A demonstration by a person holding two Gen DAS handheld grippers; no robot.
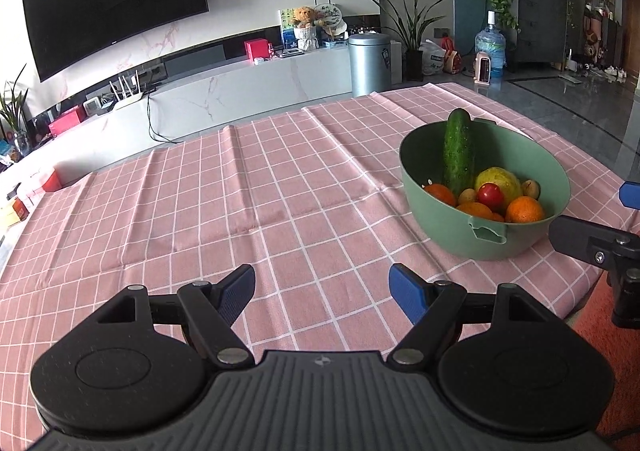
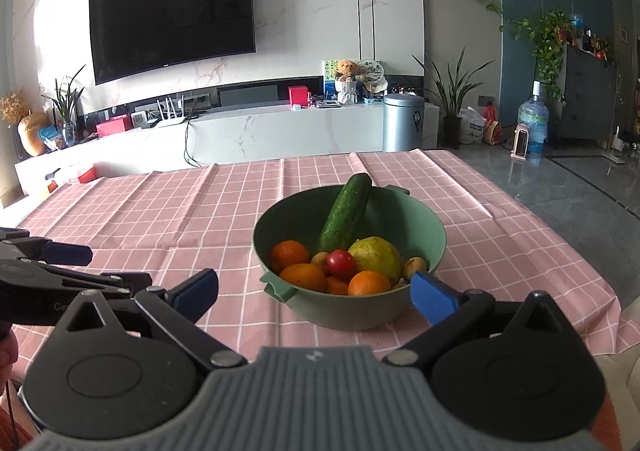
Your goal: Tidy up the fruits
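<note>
We hold each hand-held gripper, left [image 1: 322,289] and right [image 2: 314,293], spread wide and empty; the round green plastic bowl [image 2: 348,315] already gathers the fruit on the pink checked tabletop [image 1: 240,191].

green bowl [image 2: 400,311] — upright on cloth | cucumber [image 2: 346,217] leaning inside

Daylight, soft and even; pale glare on the floor [image 1: 560,99] far beyond the tongs; shadows faint; focus sharp; fisheye bending at edges, corners vignetted.

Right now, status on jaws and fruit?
Left gripper open, empty. Right gripper open, empty. Fruit piled in green bowl, cucumber leaning on rim. Nothing in the way.
</note>
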